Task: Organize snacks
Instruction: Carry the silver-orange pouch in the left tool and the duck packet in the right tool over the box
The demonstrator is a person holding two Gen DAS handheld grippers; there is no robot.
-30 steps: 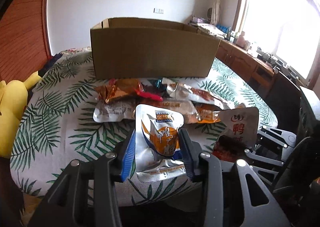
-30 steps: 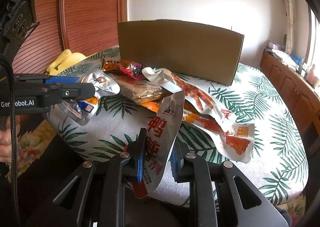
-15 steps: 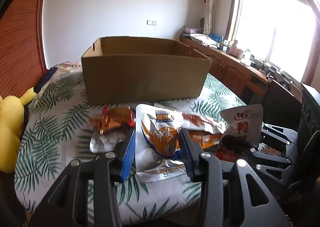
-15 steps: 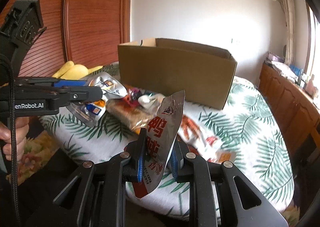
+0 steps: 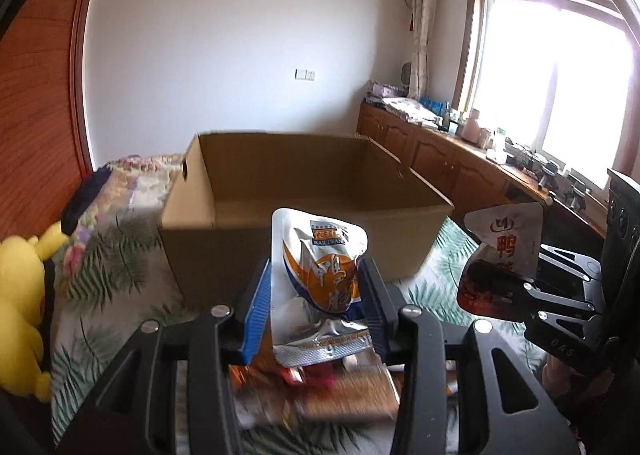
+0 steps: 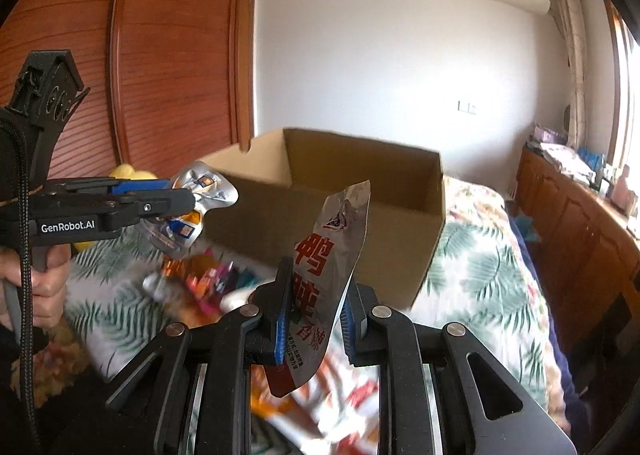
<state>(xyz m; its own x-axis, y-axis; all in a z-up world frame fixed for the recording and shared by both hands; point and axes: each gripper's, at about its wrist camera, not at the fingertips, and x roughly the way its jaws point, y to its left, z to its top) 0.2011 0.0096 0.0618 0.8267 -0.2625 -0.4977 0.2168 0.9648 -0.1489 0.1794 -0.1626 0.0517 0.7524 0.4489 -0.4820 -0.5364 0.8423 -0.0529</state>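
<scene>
Rising since a second ago, both views now look down into the cardboard box (image 5: pixel 304 191), whose inside was hidden behind its front wall before; the loose snack heap (image 5: pixel 320 391) has dropped from the middle of the left wrist frame to its blurred bottom edge. At the far left of that frame sits one soft yellow plush toy (image 5: pixel 20 311) on the leaf-printed cloth of the surface (image 5: pixel 108 267). Centre frame, the left gripper (image 5: pixel 316 303) has its blue ribbed fingers (image 5: pixel 256 307) clamped on one silver pouch (image 5: pixel 316 275), a glossy, crinkled foil bag with a rounded top, orange and blue print, held upright in front of the box's near wall. The box is plain brown corrugated board, rectangular, open-topped, its flaps standing up. At the right of the frame the second foil pouch shows in the other tool, well apart from the first. In the right wrist view, the left tool crosses the left side with its crumpled silver load near the box's left corner. Centre frame, the right gripper (image 6: pixel 316 319) has its fingers (image 6: pixel 282 315) pinched on one tall red-lettered pouch (image 6: pixel 332 255), silver, smooth and slightly bowed, tilted rightward, its top overlapping the box's front wall. Below it the heap is a colourful smear; its count cannot be told. Two pouches are held, one per tool, both raised off the surface just short of the one box.
</scene>
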